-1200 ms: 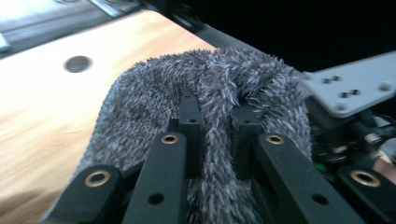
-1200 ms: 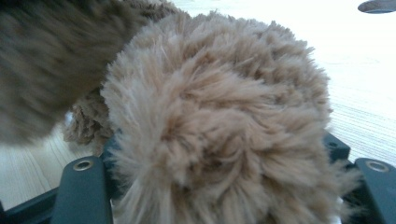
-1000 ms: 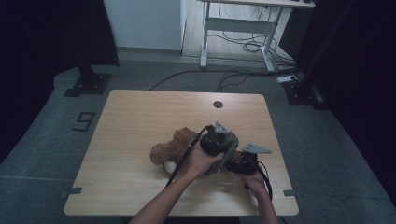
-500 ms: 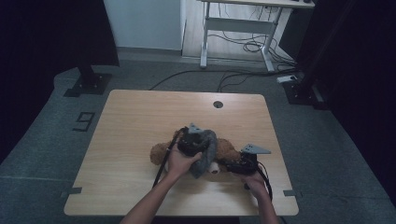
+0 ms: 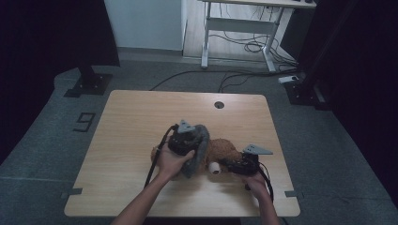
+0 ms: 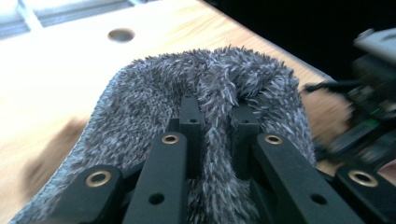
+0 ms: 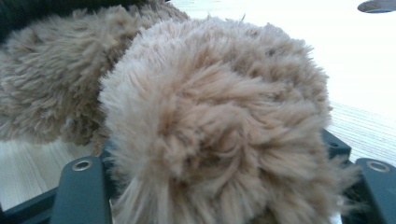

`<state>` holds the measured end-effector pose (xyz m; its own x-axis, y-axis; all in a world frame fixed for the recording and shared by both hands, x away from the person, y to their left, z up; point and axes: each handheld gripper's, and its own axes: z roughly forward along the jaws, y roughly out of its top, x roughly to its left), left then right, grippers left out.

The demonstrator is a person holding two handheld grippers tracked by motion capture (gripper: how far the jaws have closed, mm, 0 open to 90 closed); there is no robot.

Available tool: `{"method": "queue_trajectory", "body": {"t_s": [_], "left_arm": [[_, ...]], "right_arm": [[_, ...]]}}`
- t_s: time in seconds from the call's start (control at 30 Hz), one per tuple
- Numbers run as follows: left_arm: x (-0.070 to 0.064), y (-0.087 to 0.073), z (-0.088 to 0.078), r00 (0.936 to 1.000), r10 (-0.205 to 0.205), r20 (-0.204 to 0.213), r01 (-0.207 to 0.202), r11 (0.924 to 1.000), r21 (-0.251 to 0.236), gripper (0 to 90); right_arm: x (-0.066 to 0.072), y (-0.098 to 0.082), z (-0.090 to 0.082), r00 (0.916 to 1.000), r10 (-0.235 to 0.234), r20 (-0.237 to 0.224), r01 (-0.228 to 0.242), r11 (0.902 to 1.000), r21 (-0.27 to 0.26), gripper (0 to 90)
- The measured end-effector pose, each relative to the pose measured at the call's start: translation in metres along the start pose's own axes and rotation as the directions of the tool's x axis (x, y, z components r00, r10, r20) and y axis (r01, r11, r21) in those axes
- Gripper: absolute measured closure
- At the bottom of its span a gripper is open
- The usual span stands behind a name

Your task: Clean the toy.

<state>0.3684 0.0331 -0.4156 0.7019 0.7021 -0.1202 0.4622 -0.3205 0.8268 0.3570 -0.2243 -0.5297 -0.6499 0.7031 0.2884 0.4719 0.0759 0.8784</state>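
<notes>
Here, left gripper (image 6: 215, 121) fingers clamped on grey fleece (image 6: 154, 93), right gripper (image 7: 215, 186) fingers gripping brown plush toy (image 7: 210, 116) mid-table (image 5: 141, 112).

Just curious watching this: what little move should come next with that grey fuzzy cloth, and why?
Probably keep drawing the grey cloth across the brown plush toy. The left tongs pinch a fold of it, and the right tongs hold the toy on the table.

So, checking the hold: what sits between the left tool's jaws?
A fold of grey fuzzy cloth, pinched tight, seen in the left gripper view.
</notes>
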Motion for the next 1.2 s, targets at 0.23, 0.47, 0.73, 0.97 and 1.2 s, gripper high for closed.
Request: {"method": "queue_trajectory", "body": {"t_s": [0.23, 0.47, 0.73, 0.97, 1.2], "left_arm": [[-0.049, 0.022, 0.046, 0.9948, 0.063, 0.080, -0.067, 0.9966, 0.048, 78.9], [-0.066, 0.003, 0.080, 0.9879, 0.147, 0.047, -0.152, 0.9814, 0.117, 78.9], [-0.022, -0.008, 0.052, 0.9975, 0.063, -0.033, -0.059, 0.9923, 0.109, 79.1], [0.036, -0.029, 0.010, 0.9949, -0.094, -0.035, 0.096, 0.9948, 0.036, 79.4], [0.061, -0.047, -0.016, 0.9876, -0.127, -0.093, 0.128, 0.9916, 0.014, 79.3]], "right_arm": [[0.000, 0.000, -0.001, 1.0000, 0.002, -0.003, -0.002, 1.0000, 0.002, 29.3], [-0.001, -0.001, -0.001, 1.0000, -0.002, 0.003, 0.002, 0.9999, 0.015, 29.1], [-0.002, -0.001, -0.001, 1.0000, -0.001, -0.001, 0.001, 1.0000, 0.010, 29.2], [-0.003, -0.002, 0.000, 1.0000, 0.005, -0.005, -0.005, 1.0000, 0.000, 29.2], [-0.003, -0.002, 0.000, 1.0000, 0.007, -0.003, -0.007, 1.0000, -0.001, 29.1]]}}
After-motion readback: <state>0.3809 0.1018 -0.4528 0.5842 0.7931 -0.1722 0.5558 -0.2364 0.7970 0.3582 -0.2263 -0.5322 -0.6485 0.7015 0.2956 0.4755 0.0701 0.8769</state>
